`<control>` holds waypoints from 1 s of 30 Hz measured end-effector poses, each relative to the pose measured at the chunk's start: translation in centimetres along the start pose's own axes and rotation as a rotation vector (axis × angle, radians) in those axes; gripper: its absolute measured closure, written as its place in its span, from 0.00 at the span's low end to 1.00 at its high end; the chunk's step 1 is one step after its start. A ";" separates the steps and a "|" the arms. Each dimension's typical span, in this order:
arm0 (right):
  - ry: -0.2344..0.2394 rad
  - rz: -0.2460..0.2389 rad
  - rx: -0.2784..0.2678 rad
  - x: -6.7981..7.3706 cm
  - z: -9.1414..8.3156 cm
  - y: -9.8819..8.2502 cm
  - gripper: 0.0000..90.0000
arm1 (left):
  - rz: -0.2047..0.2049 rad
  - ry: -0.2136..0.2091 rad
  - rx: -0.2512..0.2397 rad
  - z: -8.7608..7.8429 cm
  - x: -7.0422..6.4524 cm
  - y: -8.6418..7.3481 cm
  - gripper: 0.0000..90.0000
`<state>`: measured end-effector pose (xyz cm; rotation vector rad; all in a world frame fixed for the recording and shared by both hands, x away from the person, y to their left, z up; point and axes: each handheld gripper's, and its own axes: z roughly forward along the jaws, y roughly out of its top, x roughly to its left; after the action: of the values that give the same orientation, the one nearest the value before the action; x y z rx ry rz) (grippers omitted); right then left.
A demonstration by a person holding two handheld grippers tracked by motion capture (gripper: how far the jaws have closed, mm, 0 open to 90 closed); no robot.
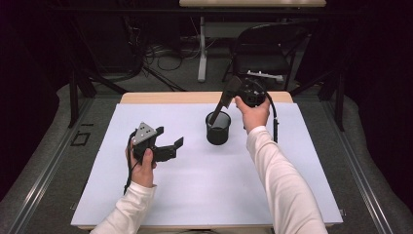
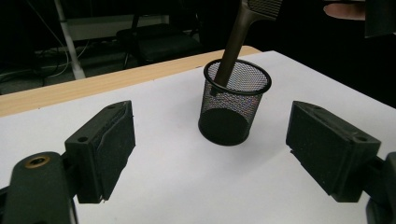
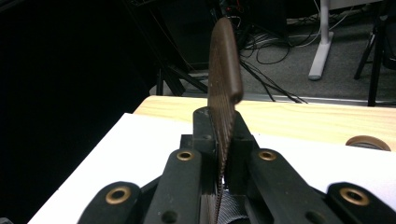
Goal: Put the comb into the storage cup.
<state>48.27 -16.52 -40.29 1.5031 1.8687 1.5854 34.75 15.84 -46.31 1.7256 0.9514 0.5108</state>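
the right gripper [image 3: 219,154] is clamping a brown comb [image 3: 223,84] (its handle dipping into the mesh cup [image 1: 217,128]), while the left gripper [image 2: 210,149] is sitting wide open, gripping nothing.

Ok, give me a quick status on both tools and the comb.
Right tool shut on the comb, handle end down in the mesh cup. Left tool open, holding nothing, facing the cup. Nothing in the way.
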 end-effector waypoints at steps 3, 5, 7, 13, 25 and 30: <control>0.001 0.002 -0.002 -0.1 0.1 -0.3 0.96 | -0.004 -0.002 -0.003 0.0 0.1 0.0 0.17; 0.000 0.003 -0.002 -0.2 0.2 -0.4 0.96 | -0.006 -0.002 -0.002 0.0 0.1 0.0 0.17; 0.002 0.002 -0.001 -0.2 0.4 -0.6 0.96 | -0.007 -0.002 0.000 0.0 0.1 0.0 0.17; 0.003 0.000 0.011 -0.2 0.8 -1.2 0.96 | -0.006 -0.003 0.004 0.1 0.1 0.0 0.17; -0.006 0.003 0.029 -0.4 1.5 -2.0 0.96 | -0.016 -0.004 0.004 0.1 0.2 -0.1 0.17; -0.007 -0.002 0.037 -0.5 1.6 -2.3 0.96 | -0.016 -0.005 0.004 0.0 0.2 -0.1 0.17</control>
<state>48.47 -15.66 -43.06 1.5191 1.9048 1.5507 34.90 16.01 -46.42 1.7208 0.9626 0.4946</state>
